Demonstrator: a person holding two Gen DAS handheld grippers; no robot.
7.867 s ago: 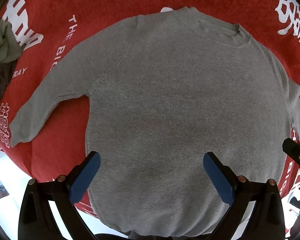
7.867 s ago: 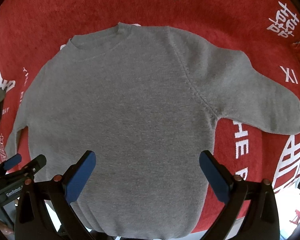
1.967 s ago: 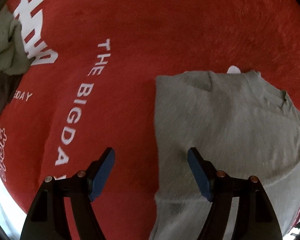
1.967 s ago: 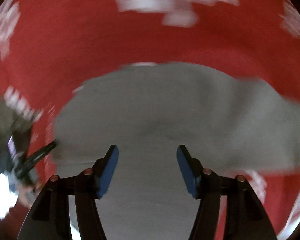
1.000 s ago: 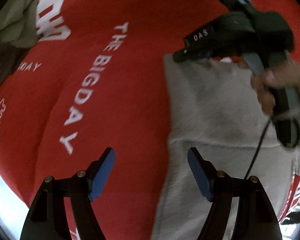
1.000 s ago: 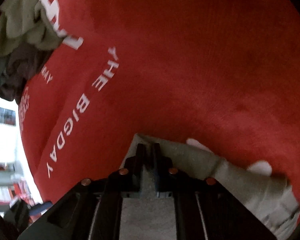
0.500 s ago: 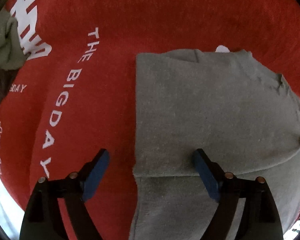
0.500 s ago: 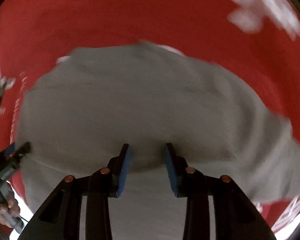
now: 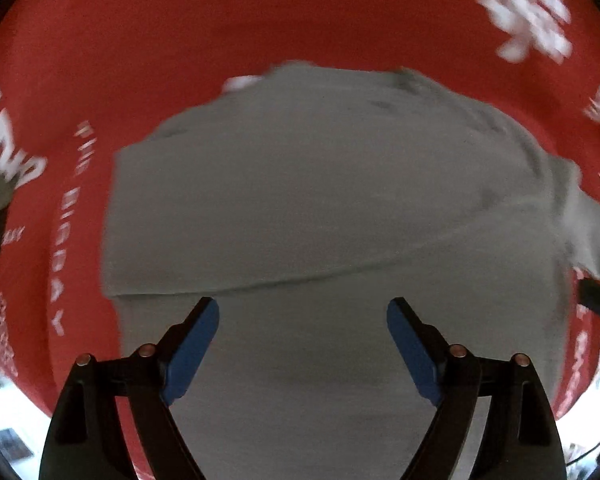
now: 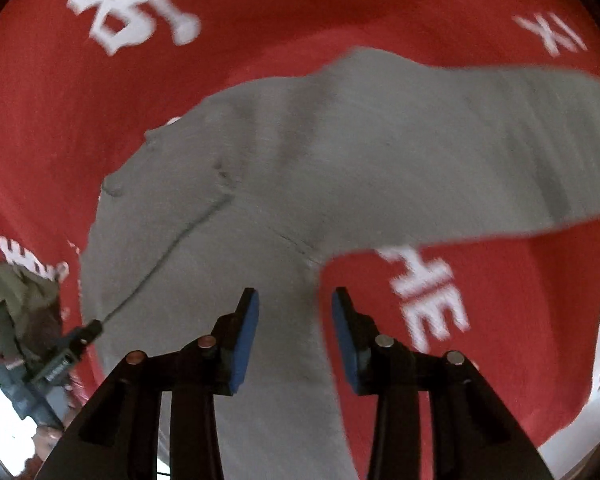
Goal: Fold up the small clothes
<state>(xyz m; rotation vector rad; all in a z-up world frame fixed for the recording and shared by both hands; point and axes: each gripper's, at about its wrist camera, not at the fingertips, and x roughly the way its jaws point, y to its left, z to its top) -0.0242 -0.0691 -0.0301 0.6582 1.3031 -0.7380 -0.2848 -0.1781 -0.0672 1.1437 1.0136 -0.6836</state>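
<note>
Grey sweater point(image 9: 320, 208) on red cloth point(image 10: 340, 12) printed "XI", left gripper point(image 9: 303, 344) wide apart, right gripper point(image 10: 295, 336) opening, both empty

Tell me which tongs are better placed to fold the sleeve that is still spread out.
Right. The right tongs, opening and empty, hover beside the sleeve. The left tongs are over the sweater's folded side.

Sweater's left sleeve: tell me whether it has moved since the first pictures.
Yes. The left sleeve once lay spread on the red cloth; now it is folded across the gray sweater, its edge crossing the chest.
</note>
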